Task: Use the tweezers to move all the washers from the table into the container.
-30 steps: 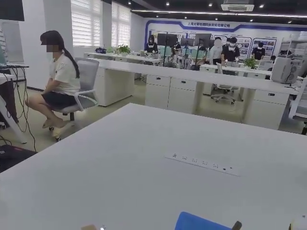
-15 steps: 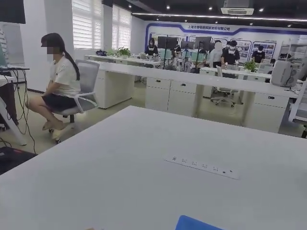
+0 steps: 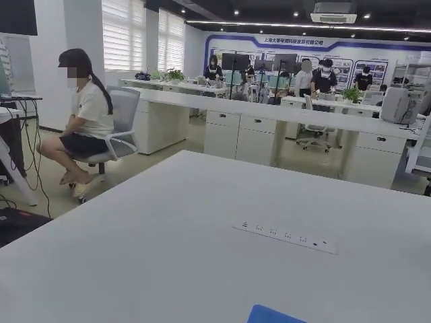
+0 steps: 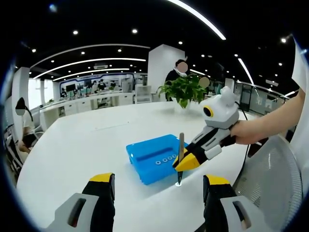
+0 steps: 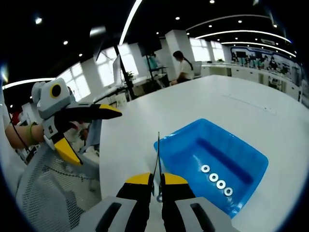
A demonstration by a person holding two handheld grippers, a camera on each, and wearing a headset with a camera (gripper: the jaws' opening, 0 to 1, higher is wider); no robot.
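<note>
A blue container point(image 4: 155, 157) lies on the white table point(image 4: 87, 145), with several washers point(image 4: 164, 158) in a row inside it. In the right gripper view the container point(image 5: 212, 162) and its washers point(image 5: 217, 181) lie just right of my right gripper point(image 5: 158, 186), which is shut on the thin tweezers point(image 5: 158, 157). From the left gripper view, the right gripper point(image 4: 186, 163) holds the tweezers point(image 4: 180, 162) upright, tips on the table at the container's near edge. My left gripper point(image 4: 157, 193) stands open, holding nothing, short of the container. It also appears at the left as the left gripper point(image 5: 82, 123).
In the head view a corner of the container point(image 3: 273, 315) shows at the bottom edge, with a power strip point(image 3: 286, 237) set into the table point(image 3: 168, 235) beyond it. A seated person point(image 3: 84, 121) is at far left. A mesh chair point(image 5: 58, 188) stands by the table's edge.
The head view has tilted up a little, so the container's corner sits lower in the picture. Nothing on the table has visibly moved.
</note>
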